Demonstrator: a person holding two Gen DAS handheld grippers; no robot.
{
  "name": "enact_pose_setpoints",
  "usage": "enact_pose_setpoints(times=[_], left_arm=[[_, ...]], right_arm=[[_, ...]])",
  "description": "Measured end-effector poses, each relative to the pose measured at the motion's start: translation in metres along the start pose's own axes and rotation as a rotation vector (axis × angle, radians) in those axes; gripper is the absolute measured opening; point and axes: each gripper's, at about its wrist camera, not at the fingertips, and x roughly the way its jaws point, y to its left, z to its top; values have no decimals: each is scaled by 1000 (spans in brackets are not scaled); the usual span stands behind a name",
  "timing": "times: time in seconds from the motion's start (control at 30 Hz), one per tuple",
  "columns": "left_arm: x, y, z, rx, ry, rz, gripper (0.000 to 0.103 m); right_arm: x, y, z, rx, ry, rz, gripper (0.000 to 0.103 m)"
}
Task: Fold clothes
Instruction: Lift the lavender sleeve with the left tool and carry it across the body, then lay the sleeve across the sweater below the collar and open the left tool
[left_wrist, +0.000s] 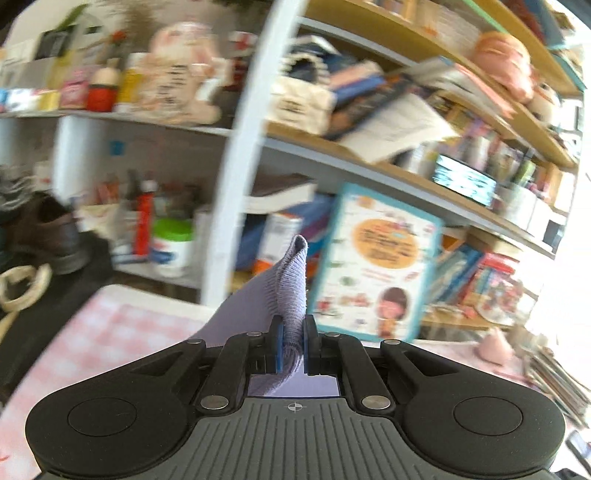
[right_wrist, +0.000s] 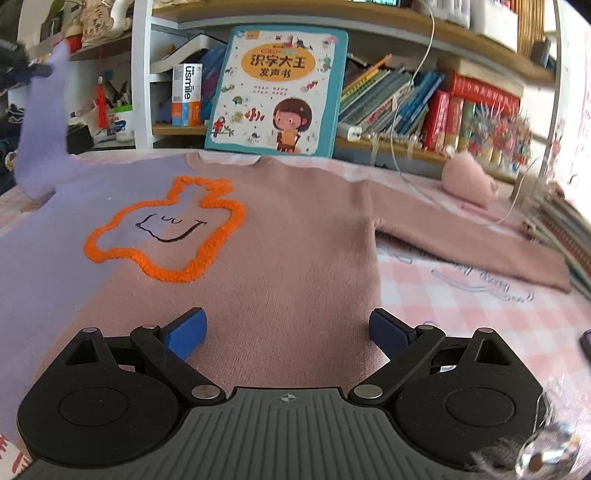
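Observation:
A sweater (right_wrist: 295, 229), lilac on its left half and dusty pink on its right, lies front-up on the pink checked tablecloth (right_wrist: 461, 295); an orange fuzzy outline with a drawn face marks its chest. My left gripper (left_wrist: 293, 328) is shut on the ribbed cuff of the lilac sleeve (left_wrist: 291, 280) and holds it up off the table. In the right wrist view this raised sleeve (right_wrist: 40, 147) hangs at the far left. My right gripper (right_wrist: 288, 328) hovers open over the lower pink part of the body, nothing between its fingers. The pink sleeve (right_wrist: 461, 236) lies stretched out to the right.
A picture book (right_wrist: 280, 88) leans against crowded shelves just behind the table. A pink plush pig (right_wrist: 469, 181) and a white cable (right_wrist: 406, 110) sit at the back right. Stacked books (right_wrist: 569, 229) line the right edge, with a dark phone (right_wrist: 585, 345) near it.

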Motion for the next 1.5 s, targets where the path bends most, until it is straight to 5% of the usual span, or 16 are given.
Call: enact_pose_setpoints(times=[0.7, 1.13, 1.23, 1.37, 1.5], left_arm=[[114, -141, 0, 18, 205, -78, 8], [165, -180, -39, 16, 345, -73, 10], [174, -179, -51, -14, 403, -87, 18], [173, -180, -59, -2, 408, -93, 53], [162, -178, -53, 20, 385, -104, 67]], right_arm=[[2, -7, 0, 47, 11, 26, 101], [0, -13, 0, 82, -2, 54, 101], [-1, -15, -1, 95, -6, 62, 101], [0, -14, 0, 95, -5, 60, 101], [0, -11, 0, 77, 2, 47, 101]])
